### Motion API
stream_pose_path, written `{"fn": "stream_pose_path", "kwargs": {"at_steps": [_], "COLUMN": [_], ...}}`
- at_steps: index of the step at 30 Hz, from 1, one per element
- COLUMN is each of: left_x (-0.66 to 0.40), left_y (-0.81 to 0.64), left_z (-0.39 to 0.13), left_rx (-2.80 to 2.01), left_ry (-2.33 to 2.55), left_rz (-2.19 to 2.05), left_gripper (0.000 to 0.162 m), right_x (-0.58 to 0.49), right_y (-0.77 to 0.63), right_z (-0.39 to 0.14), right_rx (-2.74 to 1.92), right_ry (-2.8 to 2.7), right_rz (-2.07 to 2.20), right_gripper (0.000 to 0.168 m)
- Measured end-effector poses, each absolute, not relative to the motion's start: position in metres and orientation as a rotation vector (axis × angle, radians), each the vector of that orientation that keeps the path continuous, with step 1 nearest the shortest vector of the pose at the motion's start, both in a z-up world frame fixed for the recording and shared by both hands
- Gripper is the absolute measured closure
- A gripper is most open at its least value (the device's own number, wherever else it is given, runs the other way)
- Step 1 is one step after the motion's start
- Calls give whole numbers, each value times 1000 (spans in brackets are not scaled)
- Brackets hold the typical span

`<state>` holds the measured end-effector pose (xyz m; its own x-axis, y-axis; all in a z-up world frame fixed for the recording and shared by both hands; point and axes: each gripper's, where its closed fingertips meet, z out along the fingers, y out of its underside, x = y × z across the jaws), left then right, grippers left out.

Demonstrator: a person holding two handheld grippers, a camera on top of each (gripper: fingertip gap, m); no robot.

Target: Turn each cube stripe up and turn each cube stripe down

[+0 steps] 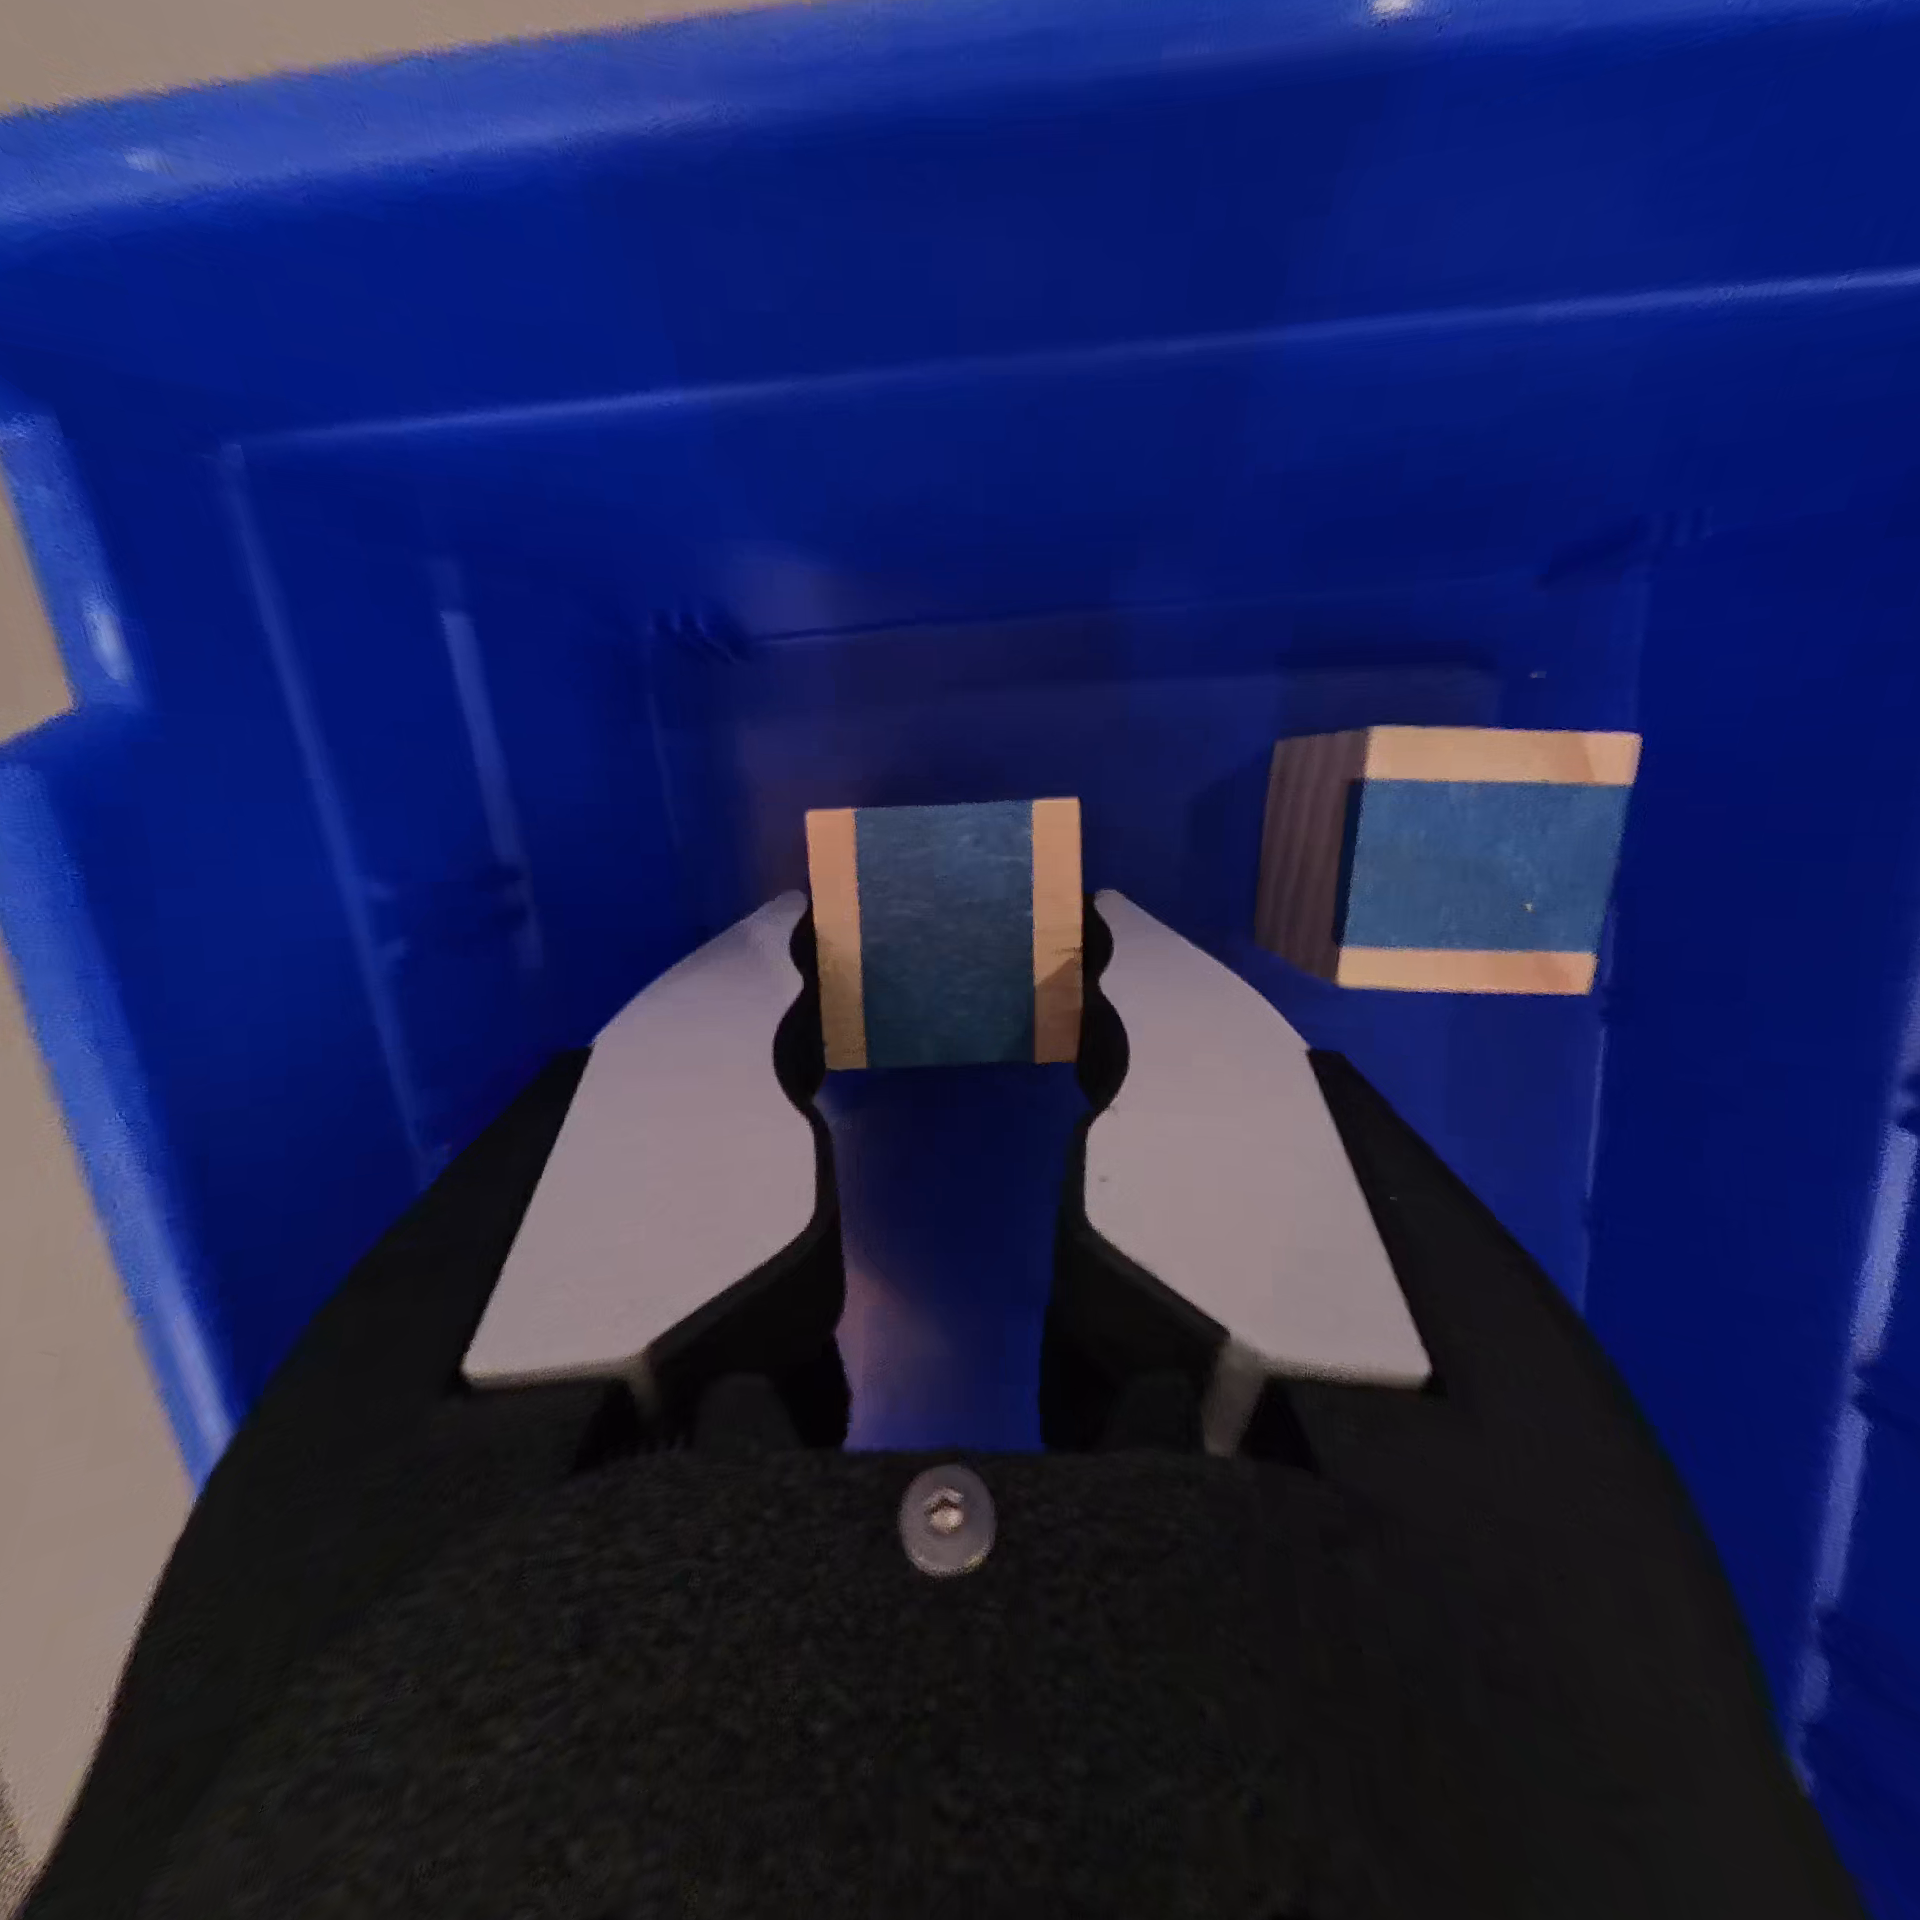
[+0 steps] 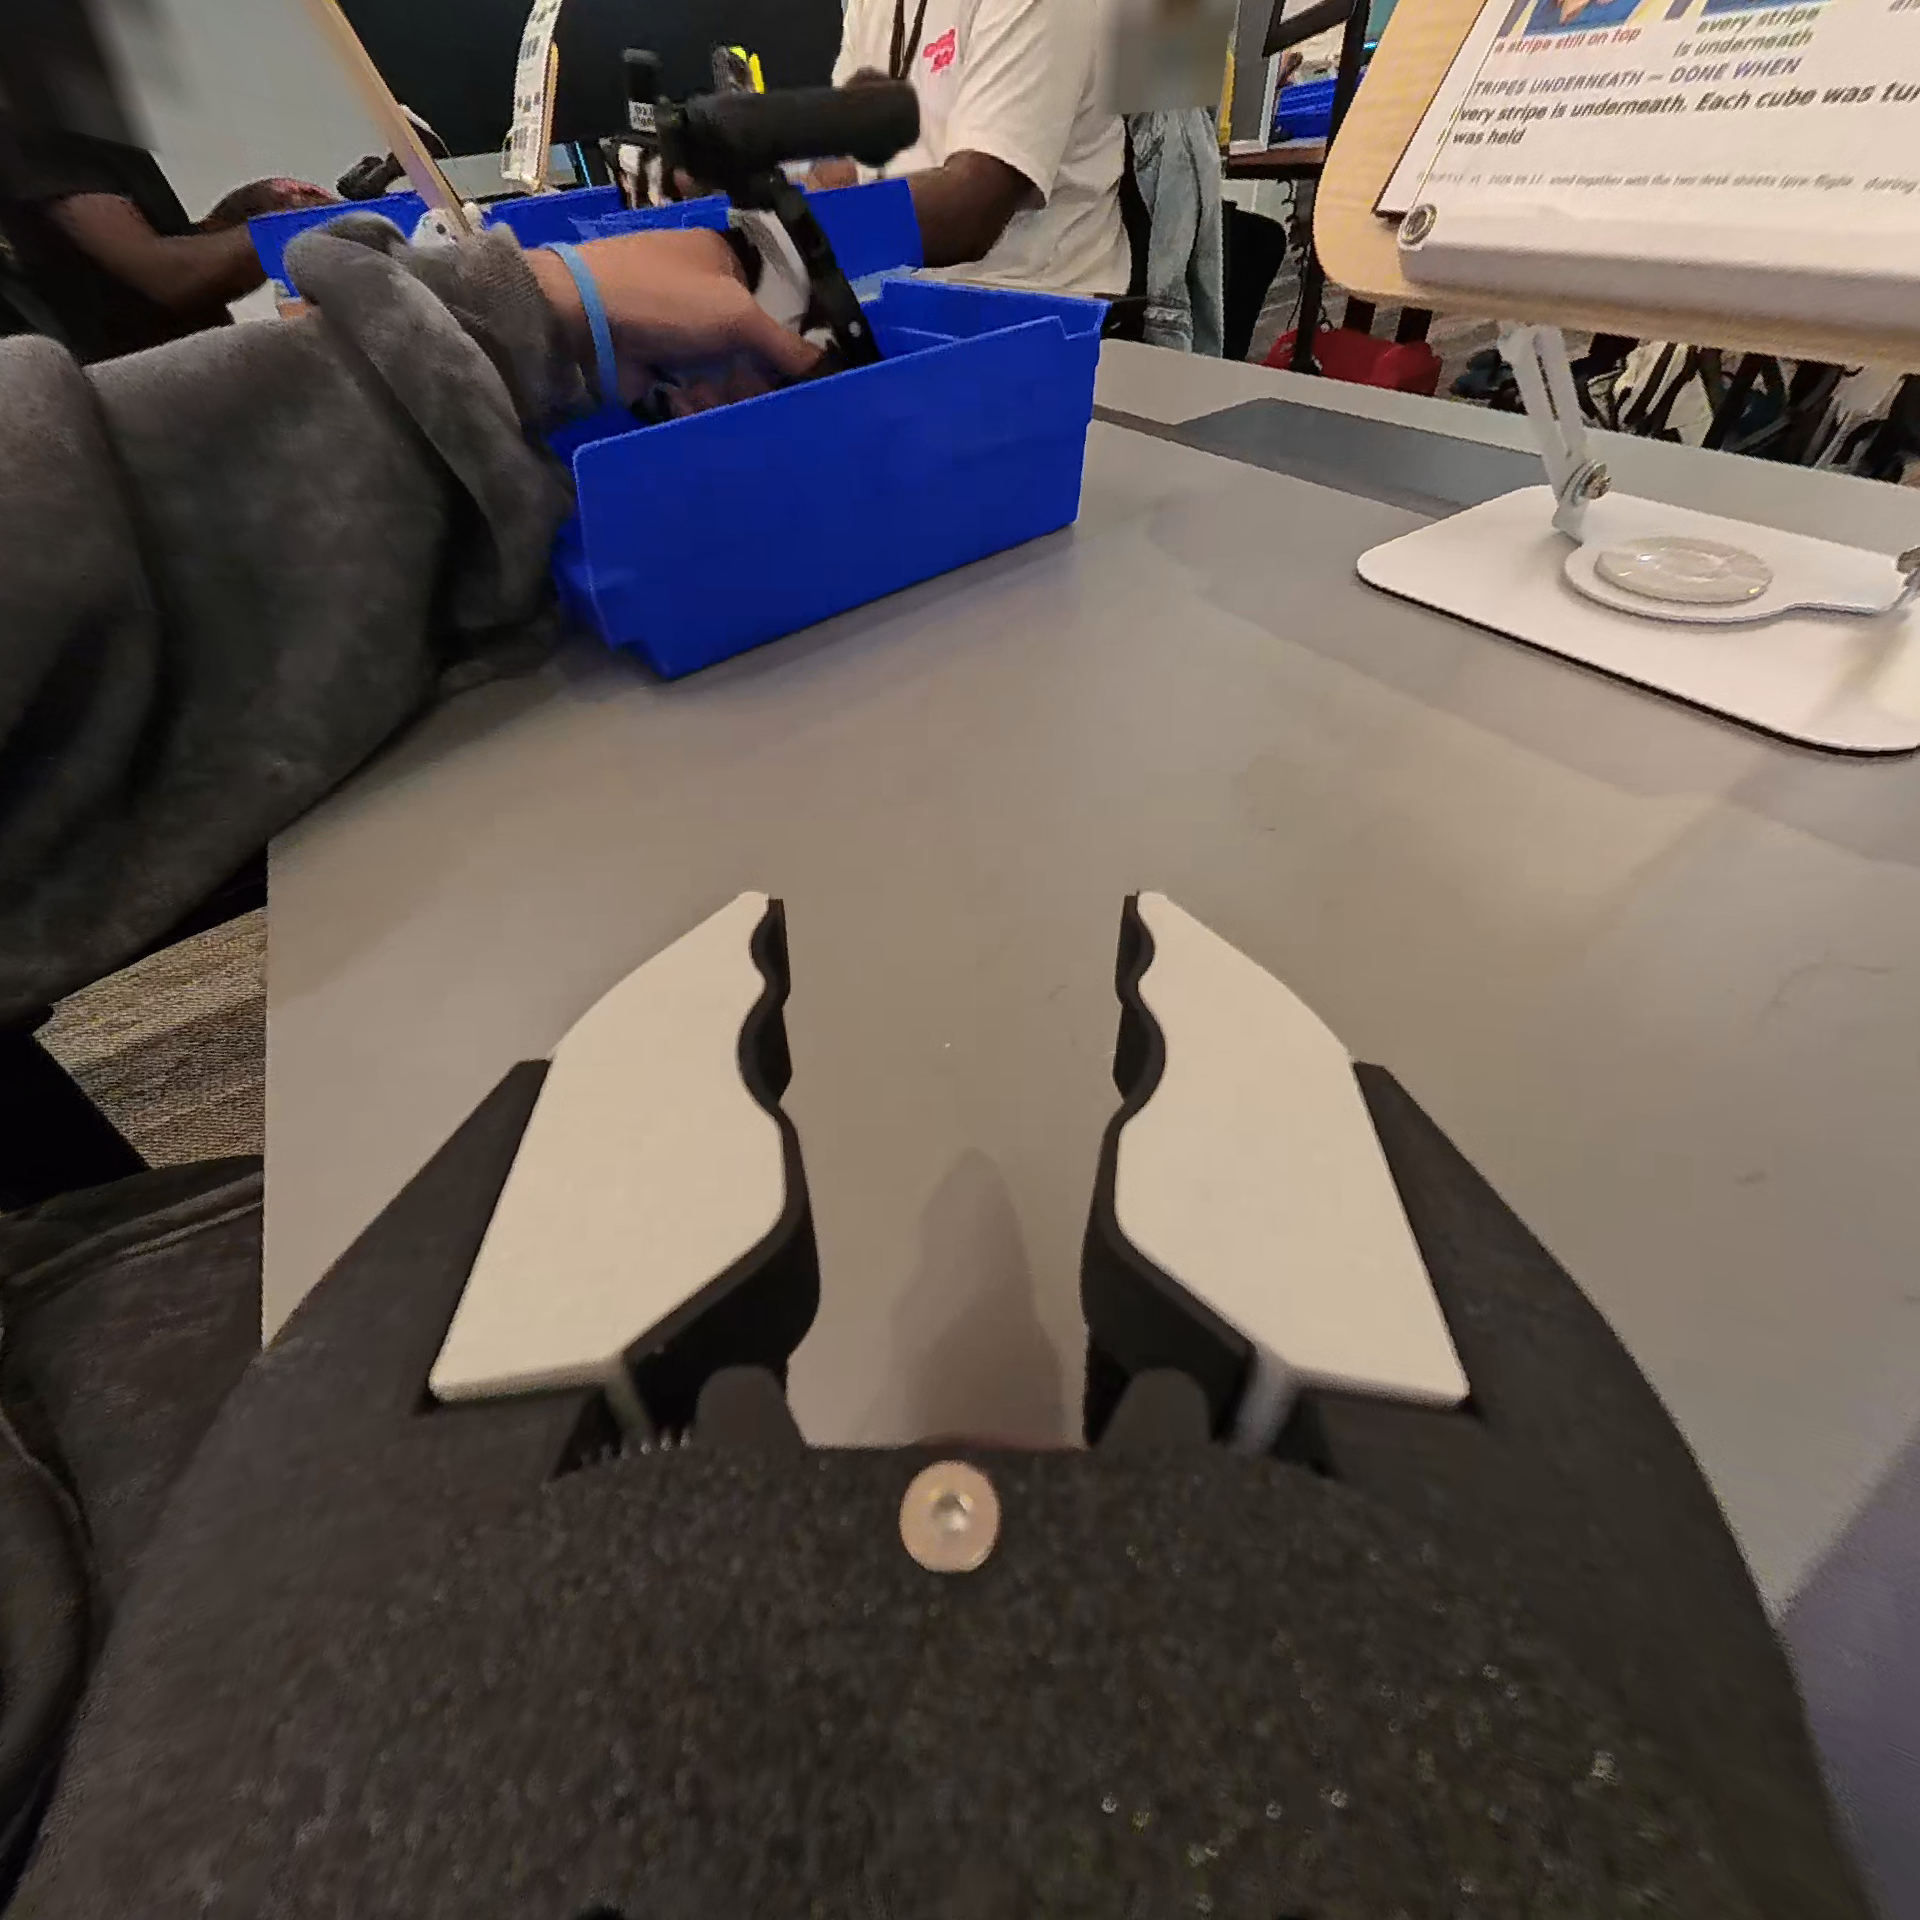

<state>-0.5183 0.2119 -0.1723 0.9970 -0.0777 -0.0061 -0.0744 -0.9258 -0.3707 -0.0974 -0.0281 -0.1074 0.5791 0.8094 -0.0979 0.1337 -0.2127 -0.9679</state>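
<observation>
Gripping the striped cube (image 1: 943, 932) by its bare wooden sides, the left gripper's (image 1: 943, 977) jaws hold something light, rigid; right gripper (image 2: 951, 971) gapes empty.

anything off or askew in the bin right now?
Nothing stands out. The left tongs grip one blue-striped wooden cube squarely; a second striped wooden cube sits apart inside the blue plastic bin. The right tongs are open over the grey table.
</observation>
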Motion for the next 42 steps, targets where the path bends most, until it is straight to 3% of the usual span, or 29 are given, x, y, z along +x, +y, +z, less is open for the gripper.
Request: {"fn": "stream_pose_path", "kwargs": {"at_steps": [8, 12, 18, 25, 33, 37, 42], "left_x": [-467, -395, -290, -195, -182, -160, -130], "left_y": [160, 109, 56, 30, 28, 20, -7], "left_z": [-58, -31, -31, -74, -91, -67, -39], "left_rx": [-2476, -2413, -2335, -2351, -2367, -2227, -2115], "left_ry": [179, 363, 546, 766, 801, 821, 706], "left_rz": [-187, -309, -383, -370, -438, -780, -1498], "left_gripper": [117, 117, 117, 117, 117, 117, 117], "right_x": [-95, -92, -90, -90, -93, -95, -97], "right_y": [-29, -30, -29, -27, -28, -28, -31], "right_z": [-100, -93, -94, -98, -103, -106, -106], "right_rx": [-1676, -1657, -1666, -1673, -1672, -1676, -1658], "right_ry": [-784, -765, -743, -779, -816, -828, -848], "right_rz": [745, 745, 752, 689, 640, 641, 632], "right_gripper": [109, 109, 110, 111, 111, 112, 112]}}
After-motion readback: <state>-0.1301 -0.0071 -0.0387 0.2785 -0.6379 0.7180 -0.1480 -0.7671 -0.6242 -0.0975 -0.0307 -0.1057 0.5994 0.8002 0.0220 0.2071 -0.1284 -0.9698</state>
